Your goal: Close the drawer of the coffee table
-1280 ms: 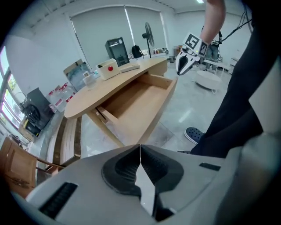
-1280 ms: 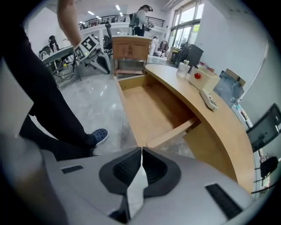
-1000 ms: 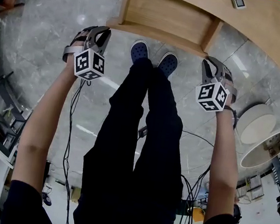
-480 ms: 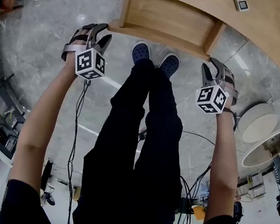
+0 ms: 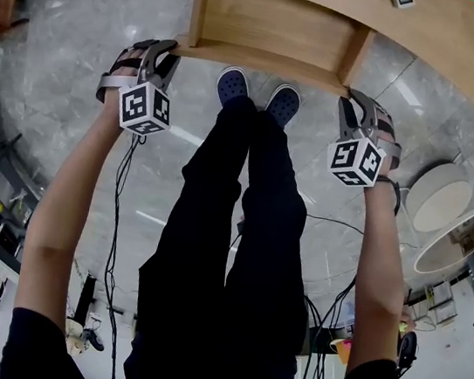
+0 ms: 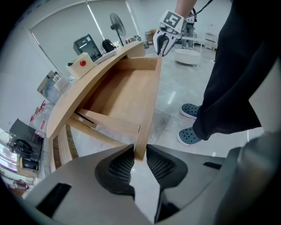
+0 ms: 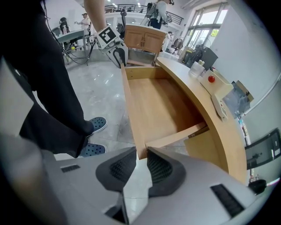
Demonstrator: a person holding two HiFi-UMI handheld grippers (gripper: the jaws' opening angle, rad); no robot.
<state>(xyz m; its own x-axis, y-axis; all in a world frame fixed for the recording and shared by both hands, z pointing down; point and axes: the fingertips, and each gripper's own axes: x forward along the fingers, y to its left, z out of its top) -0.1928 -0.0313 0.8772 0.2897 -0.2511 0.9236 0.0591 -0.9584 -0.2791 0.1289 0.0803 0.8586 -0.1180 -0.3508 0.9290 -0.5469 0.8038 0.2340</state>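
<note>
Drawer [image 5: 271, 23]: pulled well out from under the coffee table's worktop [image 5: 469, 51] and empty. Its front panel [image 5: 257, 55] faces the person's shoes [image 5: 233, 85].
Left gripper [image 6: 139, 156]: at the drawer's front corner on the person's left. Its fingers [image 6: 116, 169] have just been closing and now pinch the end of the panel.
Right gripper [image 7: 141, 156]: at the drawer's opposite front corner, pinching that end of the panel.
Step in hand: likely the start of the push, since the drawer is wide open.
Doing it well: drive both corners evenly and straight toward the table so the drawer doesn't skew and jam. Let go before the panel reaches the worktop's edge, so nothing gets trapped.
Floor [image 5: 63, 52]: glossy grey stone tiles under the drawer, with cables [image 5: 117, 210] trailing behind the person.
Room: bright, with a white box with a red button [image 6: 82, 63] on the worktop above the drawer and a standing fan [image 6: 117, 24] beyond it.
</note>
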